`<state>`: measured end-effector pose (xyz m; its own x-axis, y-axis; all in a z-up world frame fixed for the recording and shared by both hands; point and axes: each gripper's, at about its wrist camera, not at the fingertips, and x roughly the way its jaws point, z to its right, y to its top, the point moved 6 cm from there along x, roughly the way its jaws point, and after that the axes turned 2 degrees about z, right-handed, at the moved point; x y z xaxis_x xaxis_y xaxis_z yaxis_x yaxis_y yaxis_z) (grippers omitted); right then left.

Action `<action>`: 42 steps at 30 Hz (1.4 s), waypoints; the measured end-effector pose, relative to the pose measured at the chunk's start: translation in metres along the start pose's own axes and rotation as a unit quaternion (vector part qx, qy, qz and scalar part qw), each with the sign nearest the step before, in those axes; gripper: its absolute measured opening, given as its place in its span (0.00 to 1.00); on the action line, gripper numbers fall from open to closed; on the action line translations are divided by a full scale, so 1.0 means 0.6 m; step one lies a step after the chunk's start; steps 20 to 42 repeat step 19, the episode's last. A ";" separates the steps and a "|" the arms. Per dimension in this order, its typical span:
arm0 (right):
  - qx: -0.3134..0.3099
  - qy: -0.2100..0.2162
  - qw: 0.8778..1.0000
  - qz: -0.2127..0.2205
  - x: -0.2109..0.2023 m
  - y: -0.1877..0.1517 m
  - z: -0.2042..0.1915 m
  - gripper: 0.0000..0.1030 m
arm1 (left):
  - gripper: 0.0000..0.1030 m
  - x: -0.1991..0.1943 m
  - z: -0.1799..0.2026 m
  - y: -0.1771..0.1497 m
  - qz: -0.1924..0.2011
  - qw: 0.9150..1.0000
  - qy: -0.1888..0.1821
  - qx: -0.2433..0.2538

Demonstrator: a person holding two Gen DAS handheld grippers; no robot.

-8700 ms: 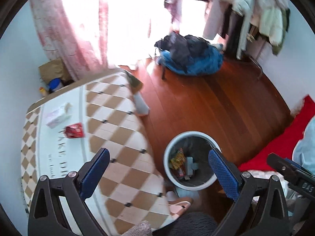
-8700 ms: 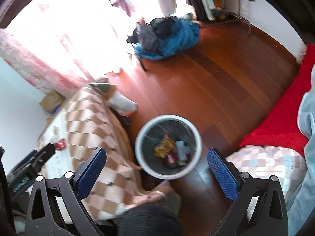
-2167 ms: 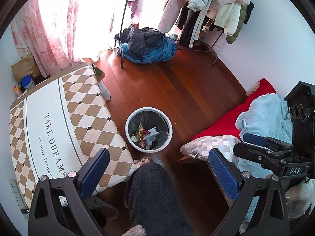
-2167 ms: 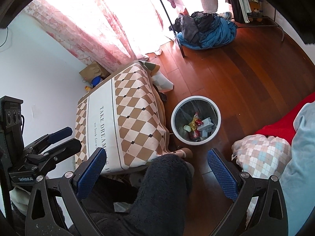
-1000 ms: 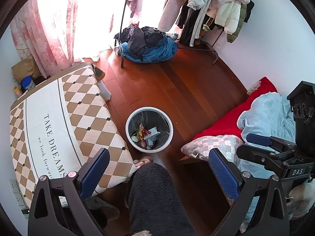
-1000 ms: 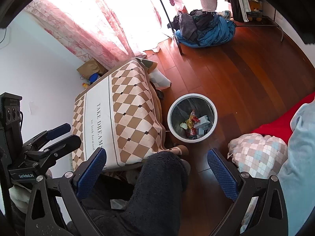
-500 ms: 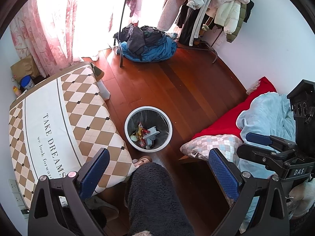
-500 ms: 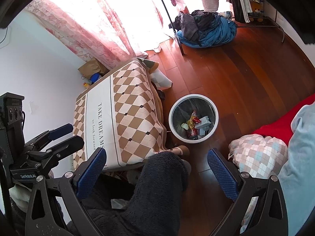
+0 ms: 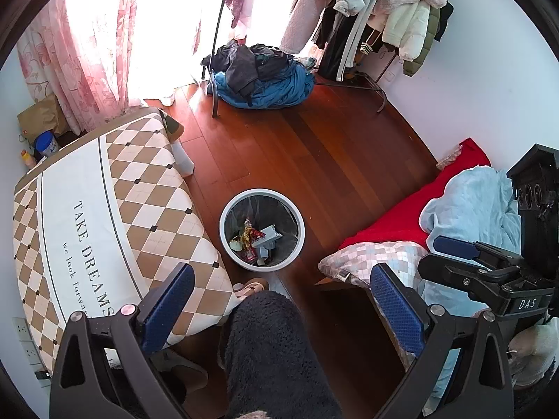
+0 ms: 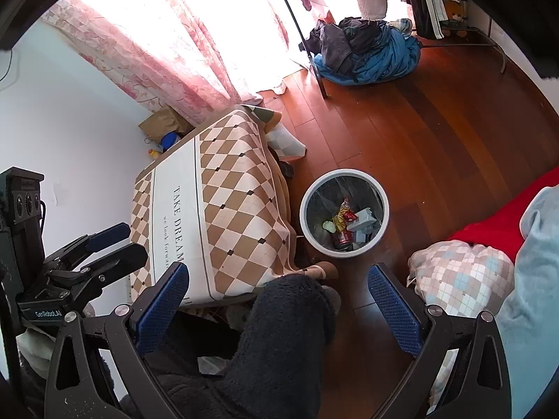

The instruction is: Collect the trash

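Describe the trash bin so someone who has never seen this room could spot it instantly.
Start at the low table with the brown-and-cream diamond-check cloth. On the red-brown wooden floor beside it stands a round white-rimmed waste bin with a dark liner. It is the only open container holding wrappers and a can.

Each gripper was built from black angular arms carrying blue textured pads (image 9: 396,300), fastened with silver screws. The right gripper (image 9: 482,262) was marked "DAS" in white, the left gripper (image 10: 87,255) "GenRobot.AI" (small print). Dark fleecy trousers (image 10: 279,342) and a tan slipper (image 9: 251,286) were worn
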<state>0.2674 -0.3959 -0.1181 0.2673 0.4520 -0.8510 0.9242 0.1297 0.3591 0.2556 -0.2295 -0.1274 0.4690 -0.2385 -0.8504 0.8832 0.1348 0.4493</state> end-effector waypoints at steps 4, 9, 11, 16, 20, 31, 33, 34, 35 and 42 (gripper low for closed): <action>0.001 -0.001 1.000 0.001 0.002 0.002 0.001 1.00 | 1.00 0.007 0.004 0.010 0.000 1.000 -0.001 -0.004; 0.000 -0.002 1.000 0.000 0.004 0.006 0.004 1.00 | 1.00 0.006 0.003 0.011 -0.001 1.000 0.000 -0.004; 0.002 -0.002 1.000 -0.001 0.006 0.008 0.005 1.00 | 1.00 0.006 0.002 0.011 0.000 1.000 0.000 -0.003; 0.000 -0.004 1.000 -0.001 0.006 0.010 0.007 1.00 | 1.00 0.009 0.005 0.016 0.002 1.000 0.003 -0.004; 0.001 -0.003 1.000 -0.001 0.006 0.011 0.007 1.00 | 1.00 0.011 0.007 0.017 0.005 1.000 0.003 -0.005; 0.001 -0.003 1.000 -0.001 0.006 0.011 0.007 1.00 | 1.00 0.011 0.007 0.017 0.005 1.000 0.003 -0.005; 0.001 -0.003 1.000 -0.001 0.006 0.011 0.007 1.00 | 1.00 0.011 0.007 0.017 0.005 1.000 0.003 -0.005; 0.001 -0.003 1.000 -0.001 0.006 0.011 0.007 1.00 | 1.00 0.011 0.007 0.017 0.005 1.000 0.003 -0.005; 0.001 -0.003 1.000 -0.001 0.006 0.011 0.007 1.00 | 1.00 0.011 0.007 0.017 0.005 1.000 0.003 -0.005; 0.001 -0.003 1.000 -0.001 0.006 0.011 0.007 1.00 | 1.00 0.011 0.007 0.017 0.005 1.000 0.003 -0.005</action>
